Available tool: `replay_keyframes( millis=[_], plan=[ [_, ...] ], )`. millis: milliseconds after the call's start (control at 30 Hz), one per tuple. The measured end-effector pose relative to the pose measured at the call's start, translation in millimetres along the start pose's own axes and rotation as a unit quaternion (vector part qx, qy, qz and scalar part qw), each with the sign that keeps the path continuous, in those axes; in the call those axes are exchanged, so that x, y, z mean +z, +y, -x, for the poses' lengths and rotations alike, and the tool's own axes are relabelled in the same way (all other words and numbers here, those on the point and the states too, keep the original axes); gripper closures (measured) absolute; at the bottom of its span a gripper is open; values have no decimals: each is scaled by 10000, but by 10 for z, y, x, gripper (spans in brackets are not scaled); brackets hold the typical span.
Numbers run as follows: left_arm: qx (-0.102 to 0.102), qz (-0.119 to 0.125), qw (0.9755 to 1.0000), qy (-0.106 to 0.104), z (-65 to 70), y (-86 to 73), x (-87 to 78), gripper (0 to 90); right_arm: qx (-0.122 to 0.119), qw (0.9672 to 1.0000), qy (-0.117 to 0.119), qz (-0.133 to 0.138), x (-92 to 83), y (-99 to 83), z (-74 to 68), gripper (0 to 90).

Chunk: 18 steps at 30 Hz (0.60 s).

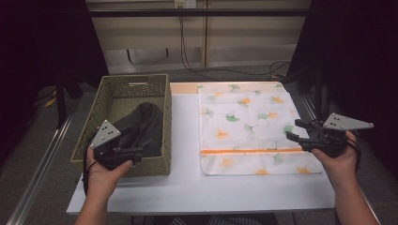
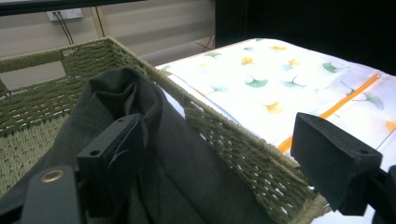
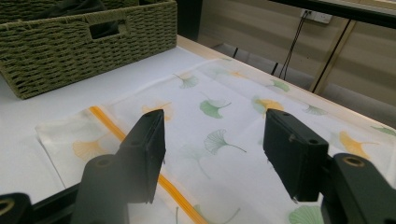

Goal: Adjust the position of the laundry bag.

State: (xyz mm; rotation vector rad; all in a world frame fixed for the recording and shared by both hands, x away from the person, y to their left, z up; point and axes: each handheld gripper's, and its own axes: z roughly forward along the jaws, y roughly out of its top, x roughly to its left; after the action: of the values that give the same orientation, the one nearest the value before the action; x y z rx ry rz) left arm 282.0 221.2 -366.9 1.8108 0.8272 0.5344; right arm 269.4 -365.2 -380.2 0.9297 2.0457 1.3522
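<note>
Two grippers gape, holding nothing: left gripper [image 1: 136, 152] over the dark grey cloth [image 1: 141, 126] in the woven green basket [image 1: 101, 101], seemingly clear; right gripper [image 1: 294, 131] above the unlettered ginkgo-print white cloth [image 1: 244, 126].

The person's two forearms come up from the bottom edge of the high view, one at lower left, one at lower right, wide apart. The left hand [image 1: 104, 171] grips the left claw [image 1: 137, 151] from below, its grey plate tilted toward the upper left, jaws pointing right and standing apart. The right hand [image 1: 339, 158] holds the right claw [image 1: 295, 131] at mid right, jaws aimed left and spread wide, nothing between them.
</note>
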Motion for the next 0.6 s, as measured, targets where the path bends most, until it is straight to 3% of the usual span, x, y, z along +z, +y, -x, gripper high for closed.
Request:
replay_keyframes(
  millis=[400,600],
  plan=[
    [39,-154,9999,-55,49,51,24,178,-29,9999,47,-90,82,23,-56,393],
    [27,-171,9997,-144,82,64,35,178,-104,9994,111,-310,139,106,-59,392]
  ],
)
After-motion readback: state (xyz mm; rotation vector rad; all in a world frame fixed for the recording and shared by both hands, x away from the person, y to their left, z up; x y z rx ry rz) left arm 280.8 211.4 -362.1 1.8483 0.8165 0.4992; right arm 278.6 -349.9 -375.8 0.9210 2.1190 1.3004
